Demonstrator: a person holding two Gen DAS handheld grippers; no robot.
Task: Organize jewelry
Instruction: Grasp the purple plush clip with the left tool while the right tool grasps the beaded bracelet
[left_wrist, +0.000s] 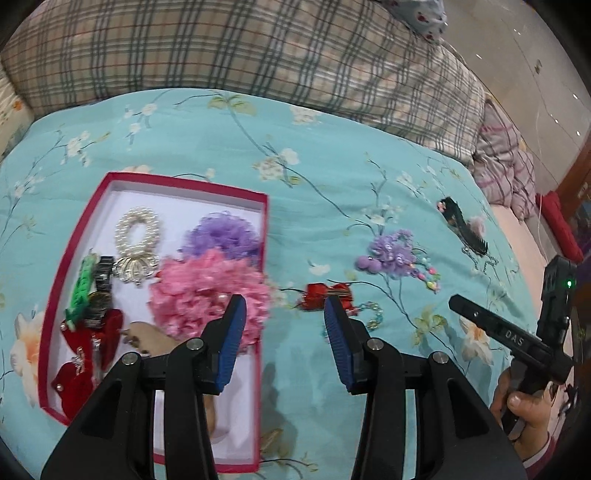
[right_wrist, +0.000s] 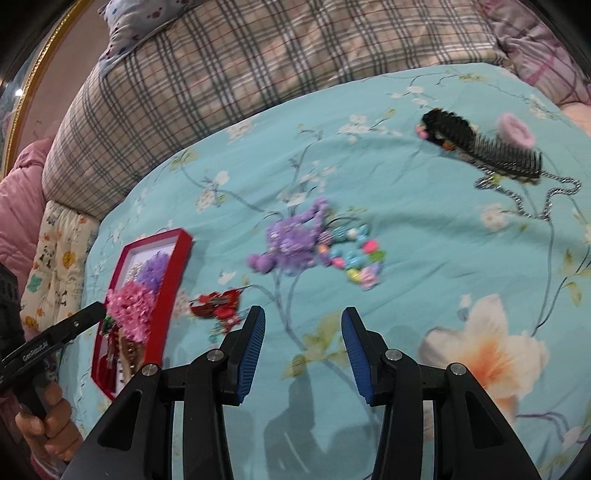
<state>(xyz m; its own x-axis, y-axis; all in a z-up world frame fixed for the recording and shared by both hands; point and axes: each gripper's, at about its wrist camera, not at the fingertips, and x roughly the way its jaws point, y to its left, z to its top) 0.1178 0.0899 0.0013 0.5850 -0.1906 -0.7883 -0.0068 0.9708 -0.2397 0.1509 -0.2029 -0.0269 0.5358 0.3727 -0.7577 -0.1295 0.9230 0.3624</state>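
A red box (left_wrist: 92, 206) with a white floor lies on the teal bedspread and holds a pearl scrunchie (left_wrist: 137, 229), a purple scrunchie (left_wrist: 221, 236), a pink scrunchie (left_wrist: 207, 295), red bows (left_wrist: 88, 350) and a green clip (left_wrist: 82, 288). My left gripper (left_wrist: 284, 310) is open and empty over the box's right edge. A red bow clip (left_wrist: 325, 295) lies just beyond it. A purple flower piece (right_wrist: 291, 240) with coloured beads (right_wrist: 358, 262) lies ahead of my right gripper (right_wrist: 303, 325), which is open and empty. The box also shows in the right wrist view (right_wrist: 181, 254).
A black comb clip (right_wrist: 480, 144), a pink hair tie (right_wrist: 515, 131) and a silver chain (right_wrist: 532, 195) lie at the far right. A plaid quilt (left_wrist: 258, 51) is bunched along the back. The bed edge drops off to the right.
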